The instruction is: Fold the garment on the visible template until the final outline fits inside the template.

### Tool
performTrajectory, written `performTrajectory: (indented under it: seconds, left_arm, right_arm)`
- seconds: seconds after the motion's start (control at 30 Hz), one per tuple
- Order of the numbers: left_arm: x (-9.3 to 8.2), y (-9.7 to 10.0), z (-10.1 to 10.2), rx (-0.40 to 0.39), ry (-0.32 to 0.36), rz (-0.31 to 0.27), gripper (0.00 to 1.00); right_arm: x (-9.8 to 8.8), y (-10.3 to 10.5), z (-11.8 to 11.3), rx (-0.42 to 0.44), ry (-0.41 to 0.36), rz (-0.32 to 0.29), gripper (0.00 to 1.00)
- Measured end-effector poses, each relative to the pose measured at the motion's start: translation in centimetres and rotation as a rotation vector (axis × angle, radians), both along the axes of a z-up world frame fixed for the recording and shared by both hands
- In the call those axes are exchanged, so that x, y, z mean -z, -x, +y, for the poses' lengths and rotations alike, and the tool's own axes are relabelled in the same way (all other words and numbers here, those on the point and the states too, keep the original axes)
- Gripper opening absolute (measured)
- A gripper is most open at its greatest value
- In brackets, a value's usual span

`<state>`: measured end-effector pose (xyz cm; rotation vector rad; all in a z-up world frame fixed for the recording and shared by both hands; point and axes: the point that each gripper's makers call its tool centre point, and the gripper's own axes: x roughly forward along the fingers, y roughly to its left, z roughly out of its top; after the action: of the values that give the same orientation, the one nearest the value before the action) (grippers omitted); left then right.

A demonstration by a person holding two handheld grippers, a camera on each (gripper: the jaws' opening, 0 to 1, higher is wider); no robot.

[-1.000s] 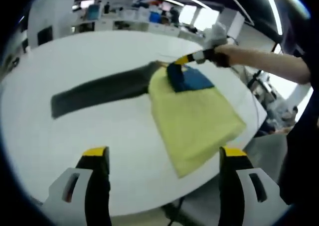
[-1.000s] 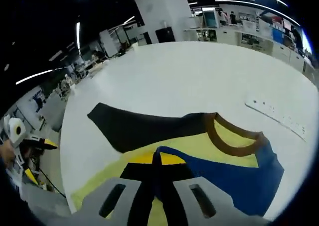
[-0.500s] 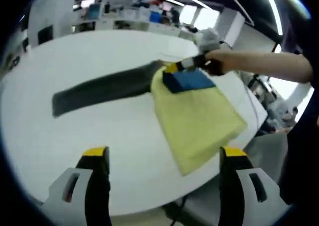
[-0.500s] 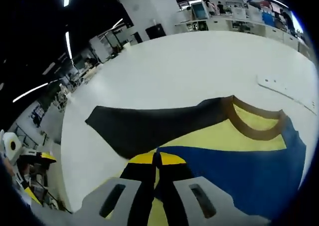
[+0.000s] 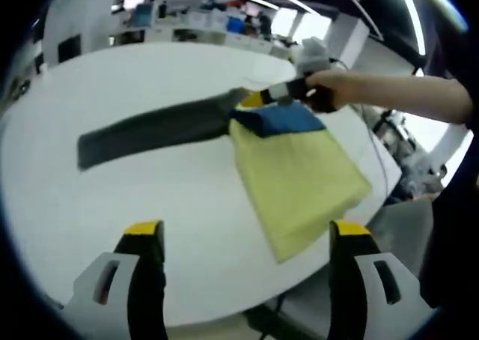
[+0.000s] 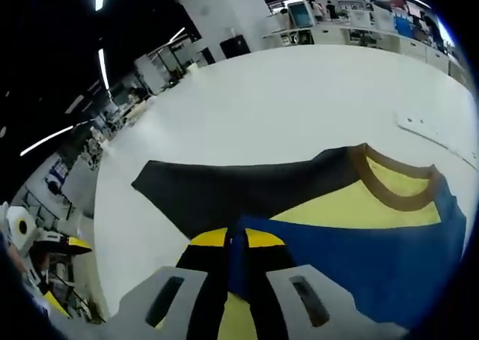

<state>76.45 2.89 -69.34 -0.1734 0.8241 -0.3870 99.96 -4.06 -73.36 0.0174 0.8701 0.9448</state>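
Note:
A garment lies on the white round table [image 5: 112, 198]. It has a yellow body [image 5: 299, 175], a dark sleeve [image 5: 150, 130] stretched out to the left and a blue sleeve [image 5: 288, 119] folded over the top of the body. A brown collar [image 6: 389, 186] shows beside the blue sleeve [image 6: 359, 257]. My right gripper [image 6: 238, 239] is shut on the blue sleeve's edge, close to the dark sleeve [image 6: 239, 190]. A person's hand holds the right gripper [image 5: 260, 98] over the garment's top. My left gripper [image 5: 245, 231] hangs open over the table's near edge, well short of the garment.
A white strip [image 6: 423, 124] lies on the table beyond the collar. The table's rim curves close to the yellow body's lower right corner. Desks, shelves and a white pillar [image 6: 217, 14] stand far behind. The left gripper [image 6: 63, 244] sits off the table's edge.
My right gripper has drawn the blue sleeve a little further toward the dark sleeve, so more blue cloth spreads over the yellow body. The left gripper has stayed still and open.

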Motion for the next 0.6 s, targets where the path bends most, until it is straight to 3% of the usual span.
performTrajectory:
  seconds: [0.4,0.5,0.6]
  left_arm:
    - [-0.1,0.0,0.4,-0.005,0.000,-0.005,0.87]
    - [-0.5,-0.2,0.2,-0.003,0.002,-0.012,0.87]
    - [-1.0,-0.5,-0.1,0.008,0.000,-0.022,0.87]
  right_arm:
    - [0.9,2.0,0.7,-0.061,0.019,0.005,0.10]
    - [0.6,2.7,0.1,-0.080,0.028,-0.001,0.11]
    - [-0.8,3.7,-0.8,-0.131,0.031,-0.058,0.14]
